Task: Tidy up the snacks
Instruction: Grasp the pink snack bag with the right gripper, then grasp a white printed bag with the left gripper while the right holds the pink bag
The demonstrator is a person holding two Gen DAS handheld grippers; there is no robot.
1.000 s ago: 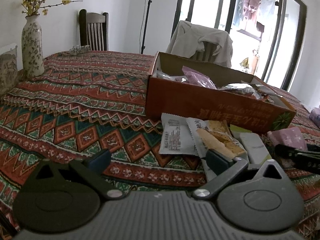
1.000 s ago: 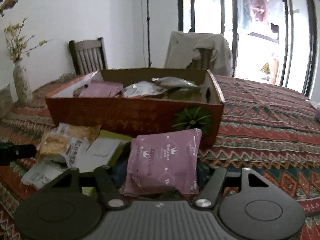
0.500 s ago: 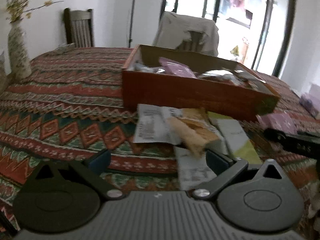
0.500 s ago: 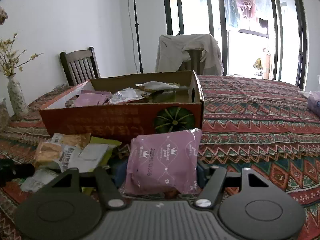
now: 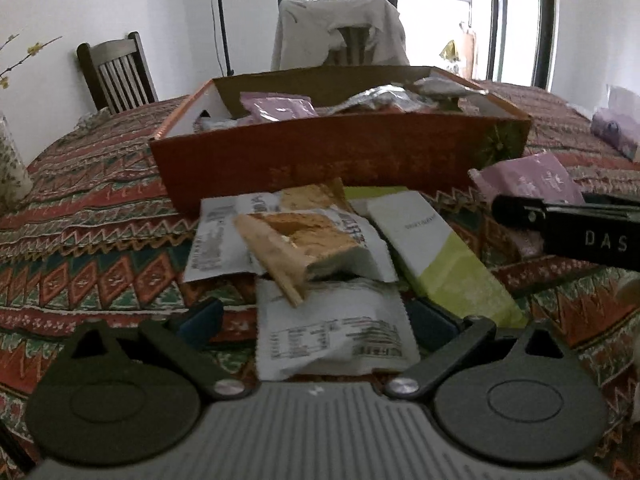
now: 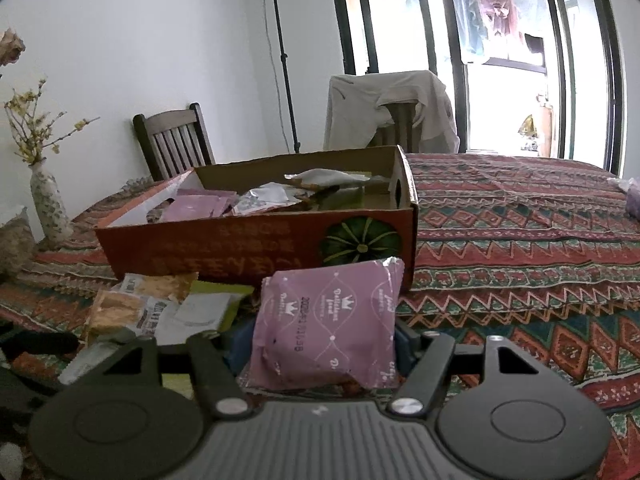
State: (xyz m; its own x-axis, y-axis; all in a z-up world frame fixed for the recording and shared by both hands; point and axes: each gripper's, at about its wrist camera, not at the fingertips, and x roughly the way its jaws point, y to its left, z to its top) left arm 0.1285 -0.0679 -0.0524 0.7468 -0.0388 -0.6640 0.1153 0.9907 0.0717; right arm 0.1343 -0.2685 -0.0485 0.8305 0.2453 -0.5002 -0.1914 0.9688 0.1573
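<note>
An orange cardboard box (image 5: 340,156) with several snack packets in it stands mid-table; it also shows in the right wrist view (image 6: 224,244). In front of it lie white cracker packets (image 5: 304,240), a white packet (image 5: 332,328) and a white-and-green box (image 5: 440,252). My left gripper (image 5: 316,320) is open, its fingers on either side of the white packet. My right gripper (image 6: 320,344) is shut on a pink snack packet (image 6: 332,324), held above the table right of the pile; the packet also shows in the left wrist view (image 5: 528,180).
A patterned cloth covers the table (image 6: 520,240). A flower vase (image 6: 48,208) stands at the far left. Two chairs (image 6: 176,144) stand behind the table, one draped with cloth (image 6: 388,108). A purple bag (image 5: 616,128) lies at the far right.
My left gripper has moved right and forward over the snack pile, now straddling the white packet. My right gripper has lifted the pink packet higher.
</note>
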